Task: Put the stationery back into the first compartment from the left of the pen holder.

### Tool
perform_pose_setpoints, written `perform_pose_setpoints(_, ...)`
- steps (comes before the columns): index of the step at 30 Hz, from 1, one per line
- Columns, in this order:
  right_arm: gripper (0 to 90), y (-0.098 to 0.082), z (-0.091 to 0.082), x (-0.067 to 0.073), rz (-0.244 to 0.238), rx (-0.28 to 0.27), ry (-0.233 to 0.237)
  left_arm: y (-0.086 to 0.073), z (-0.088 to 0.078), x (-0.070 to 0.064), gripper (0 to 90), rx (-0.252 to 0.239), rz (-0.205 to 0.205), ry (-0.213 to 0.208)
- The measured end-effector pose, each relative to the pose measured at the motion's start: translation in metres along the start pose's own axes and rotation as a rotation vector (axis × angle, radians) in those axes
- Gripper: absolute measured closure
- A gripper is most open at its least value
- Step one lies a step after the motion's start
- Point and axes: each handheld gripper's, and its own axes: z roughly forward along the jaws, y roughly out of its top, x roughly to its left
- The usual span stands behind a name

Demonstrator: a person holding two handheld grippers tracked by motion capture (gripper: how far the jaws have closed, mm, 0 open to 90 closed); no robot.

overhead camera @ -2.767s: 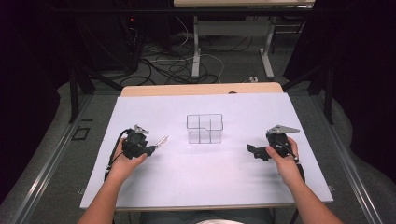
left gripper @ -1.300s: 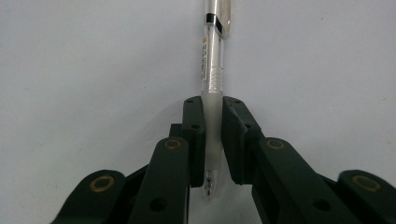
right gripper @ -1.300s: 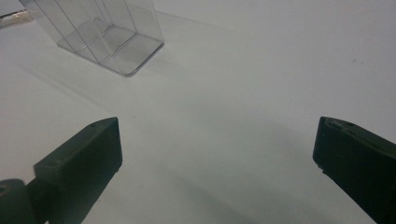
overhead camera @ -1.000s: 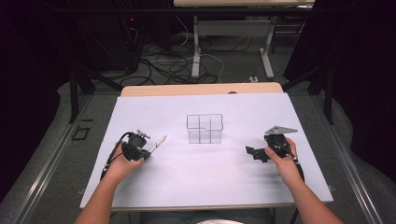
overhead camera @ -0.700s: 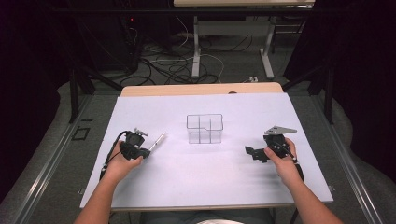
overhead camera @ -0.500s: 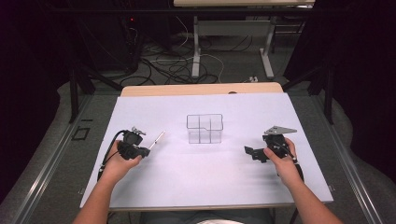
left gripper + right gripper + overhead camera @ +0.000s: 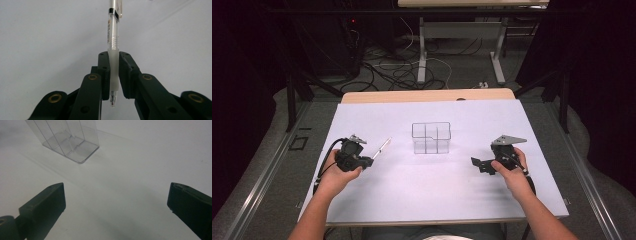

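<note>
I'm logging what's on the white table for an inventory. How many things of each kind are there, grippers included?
Pens: 1, the pen, clamped in the left gripper
Clear divided holders: 1, the holder
Grippers: 2, left and the right gripper, its jaws open
Total: 4

You have a clear pen (image 7: 112,37) with a black band and frosted white grip, black grippers with brass-coloured rivets, a see-through organizer (image 7: 431,138), and a white table (image 7: 432,185) edged in pale wood.
</note>
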Motion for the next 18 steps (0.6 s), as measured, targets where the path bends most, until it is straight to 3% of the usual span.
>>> perform_pose_setpoints(13, 0.0, 0.005, 0.001, 0.014, -0.088, -0.015, 0.009, 0.01, -0.006, -0.026, 80.6, -0.02, 0.067, -0.095)
perform_pose_setpoints(18, 0.0, 0.006, 0.002, 0.022, -0.13, -0.02, 0.015, 0.013, -0.002, -0.038, 80.6, -0.014, 0.106, -0.111)
